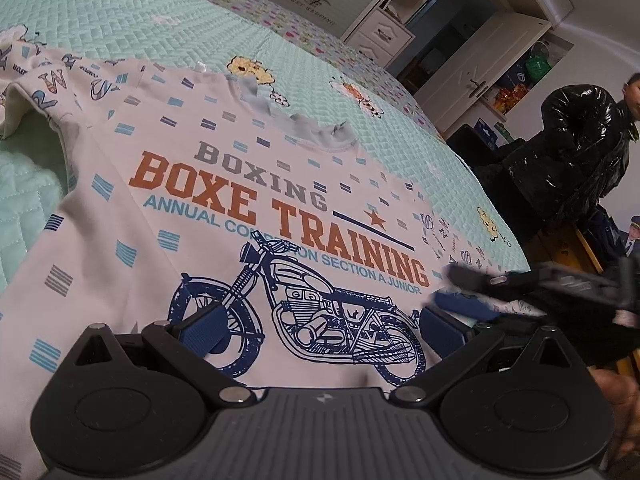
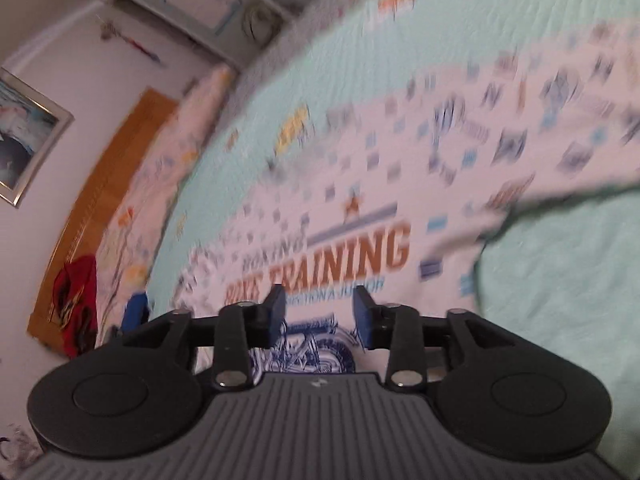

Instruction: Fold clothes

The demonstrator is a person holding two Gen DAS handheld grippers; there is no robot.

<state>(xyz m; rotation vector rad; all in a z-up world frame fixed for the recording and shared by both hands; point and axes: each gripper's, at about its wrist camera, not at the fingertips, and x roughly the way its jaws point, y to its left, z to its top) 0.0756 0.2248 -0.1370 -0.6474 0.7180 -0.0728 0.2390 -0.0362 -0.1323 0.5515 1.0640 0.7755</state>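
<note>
1. Shirt [image 1: 248, 208], white with "BOXE TRAINING" print and a motorcycle graphic, lies spread front-up on the mint quilted bedspread [image 1: 120, 20], filling the centre of the left wrist view.
2. Left gripper [image 1: 320, 328]: jaws spread wide over the motorcycle print at lower centre, nothing between the pads; whether the tips touch the cloth is unclear.
3. Right gripper [image 2: 320, 316]: jaws partly apart, nothing pinched, poised over the shirt's lower print.
4. In the left wrist view the right gripper enters from the right edge as a dark smear beside the sleeve.
5. Right wrist view heavily motion-blurred; print barely legible.
6. Shirt's hem hidden behind the gripper bodies; one sleeve cut off at upper left.
</note>
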